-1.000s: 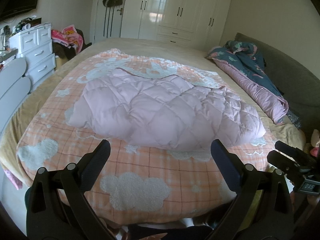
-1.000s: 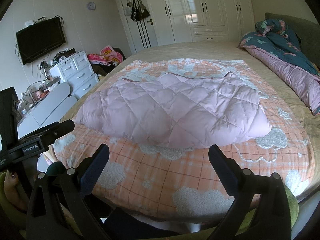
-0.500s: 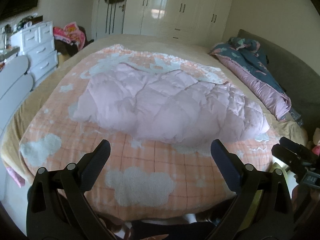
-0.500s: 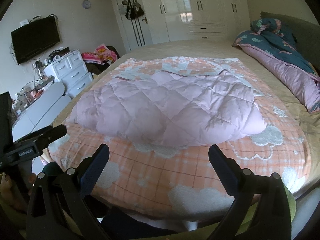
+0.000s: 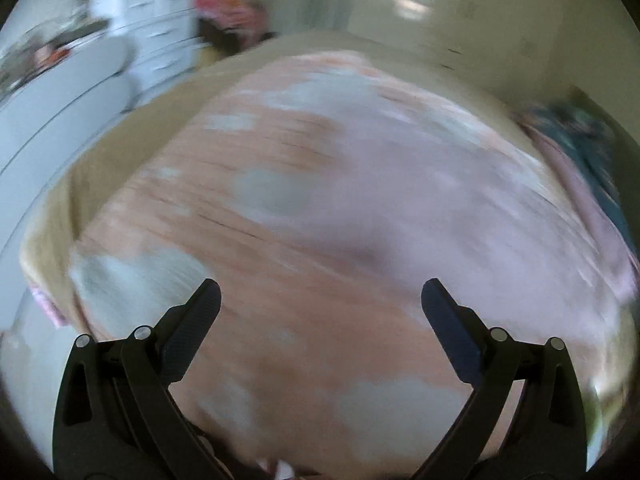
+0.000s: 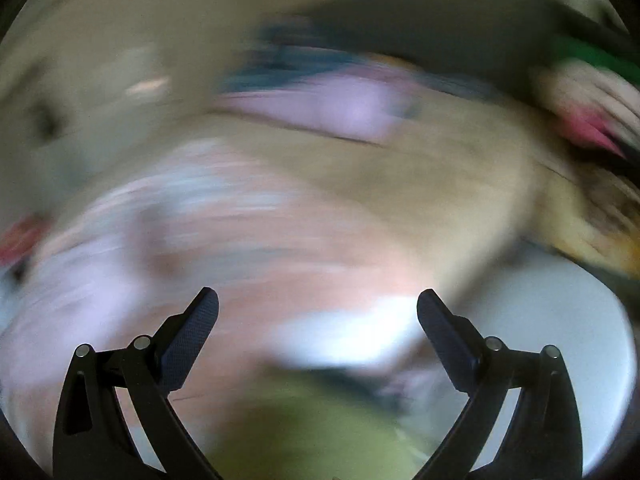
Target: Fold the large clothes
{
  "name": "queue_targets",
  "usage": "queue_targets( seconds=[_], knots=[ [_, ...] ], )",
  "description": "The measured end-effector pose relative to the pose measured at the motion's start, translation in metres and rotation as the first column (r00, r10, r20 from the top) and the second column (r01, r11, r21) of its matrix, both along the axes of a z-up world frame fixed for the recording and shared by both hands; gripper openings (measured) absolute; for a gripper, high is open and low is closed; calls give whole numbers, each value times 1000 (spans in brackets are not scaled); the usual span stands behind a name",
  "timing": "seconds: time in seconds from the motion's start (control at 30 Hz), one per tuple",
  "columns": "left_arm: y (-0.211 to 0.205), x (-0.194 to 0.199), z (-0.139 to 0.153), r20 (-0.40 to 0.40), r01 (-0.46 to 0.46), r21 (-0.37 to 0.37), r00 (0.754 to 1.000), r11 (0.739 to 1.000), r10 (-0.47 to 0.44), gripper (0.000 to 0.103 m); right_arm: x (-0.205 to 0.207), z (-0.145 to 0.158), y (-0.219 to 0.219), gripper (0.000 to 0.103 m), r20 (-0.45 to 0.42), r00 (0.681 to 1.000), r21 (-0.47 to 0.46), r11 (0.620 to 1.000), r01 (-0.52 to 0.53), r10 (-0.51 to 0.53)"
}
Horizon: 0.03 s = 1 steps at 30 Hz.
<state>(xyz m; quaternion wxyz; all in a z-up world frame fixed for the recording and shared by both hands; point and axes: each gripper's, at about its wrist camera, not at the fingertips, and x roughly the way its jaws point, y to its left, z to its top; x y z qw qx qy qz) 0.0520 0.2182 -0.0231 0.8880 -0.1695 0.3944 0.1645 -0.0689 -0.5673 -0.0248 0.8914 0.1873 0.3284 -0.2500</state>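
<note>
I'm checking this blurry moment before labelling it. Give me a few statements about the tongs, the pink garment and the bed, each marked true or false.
1. The left tongs are wide open with nothing between the fingers. True.
2. The right tongs are shut on the pink quilted garment. False: they are open and hold nothing.
3. The pink quilted garment lies on the orange checked blanket. True.
4. Both views are sharp. False: both are heavily motion-blurred.
5. The left tongs are touching the garment. False: they are short of it, with blanket showing between the fingers.
</note>
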Motion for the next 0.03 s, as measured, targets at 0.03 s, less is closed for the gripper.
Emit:
queue_targets(
  seconds=[0.03],
  knots=[
    [20, 6, -2, 4, -44, 10, 999, 999, 44, 94, -13, -20, -42, 99, -65, 990, -48, 991, 123, -126]
  ],
)
